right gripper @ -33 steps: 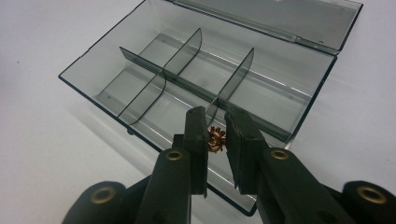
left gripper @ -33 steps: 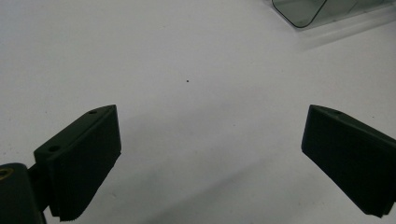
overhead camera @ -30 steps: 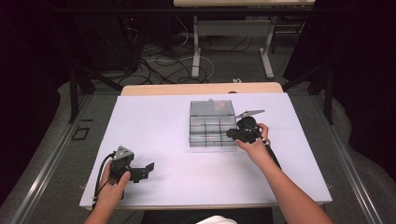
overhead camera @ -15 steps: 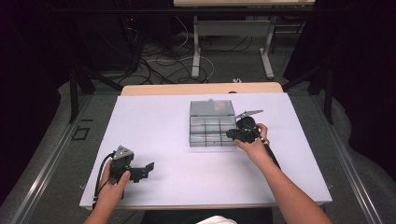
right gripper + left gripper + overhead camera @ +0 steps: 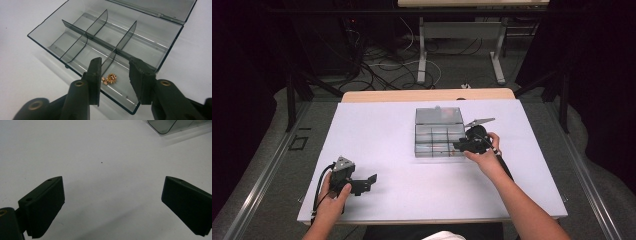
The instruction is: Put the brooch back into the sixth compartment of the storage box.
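The right gripper's point(image 5: 115, 76) jaws, just opening, stand apart above gold beads point(image 5: 110, 78) lying in the box point(image 5: 165, 50)

— What do the tools look like from where you stand?
— Both are matte black plastic. The left gripper point(image 5: 362, 183) carries a grey three-cornered plate and trails a black cable; its jaws end in thick wedge pads with ridged faces and small screw holes.
— And the other?
— The right gripper point(image 5: 115, 75) has brass-coloured rivets at its jaw pivots. The person's forearms are bare, no sleeves.
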The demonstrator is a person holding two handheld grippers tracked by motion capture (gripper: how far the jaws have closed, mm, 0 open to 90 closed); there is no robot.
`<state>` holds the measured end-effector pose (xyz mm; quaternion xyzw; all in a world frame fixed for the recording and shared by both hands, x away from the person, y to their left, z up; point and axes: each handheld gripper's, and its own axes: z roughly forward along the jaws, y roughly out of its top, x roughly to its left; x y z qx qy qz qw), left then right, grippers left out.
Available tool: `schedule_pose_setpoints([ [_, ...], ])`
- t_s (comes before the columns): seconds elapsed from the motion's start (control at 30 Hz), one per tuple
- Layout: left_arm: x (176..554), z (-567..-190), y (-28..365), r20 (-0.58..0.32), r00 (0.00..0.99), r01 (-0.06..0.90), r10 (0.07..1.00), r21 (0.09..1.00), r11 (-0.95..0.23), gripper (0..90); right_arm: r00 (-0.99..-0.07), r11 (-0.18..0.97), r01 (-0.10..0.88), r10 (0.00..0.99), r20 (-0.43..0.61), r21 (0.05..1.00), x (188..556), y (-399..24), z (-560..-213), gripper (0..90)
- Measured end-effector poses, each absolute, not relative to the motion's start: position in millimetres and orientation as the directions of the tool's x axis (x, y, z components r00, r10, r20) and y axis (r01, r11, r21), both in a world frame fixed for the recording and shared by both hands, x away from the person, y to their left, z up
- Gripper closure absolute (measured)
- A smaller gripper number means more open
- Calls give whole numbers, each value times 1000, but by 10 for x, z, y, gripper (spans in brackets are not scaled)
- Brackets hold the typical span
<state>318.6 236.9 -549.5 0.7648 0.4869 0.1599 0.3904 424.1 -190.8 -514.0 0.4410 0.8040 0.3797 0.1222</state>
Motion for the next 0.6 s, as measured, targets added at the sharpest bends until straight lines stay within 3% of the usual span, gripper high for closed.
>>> schedule_pose_setpoints([
  [0.6,3183,-5487,2359,-137,475,615,869,758,-217,49,-602,358,581,793,90,731,4053,-1976,-5013,407],
])
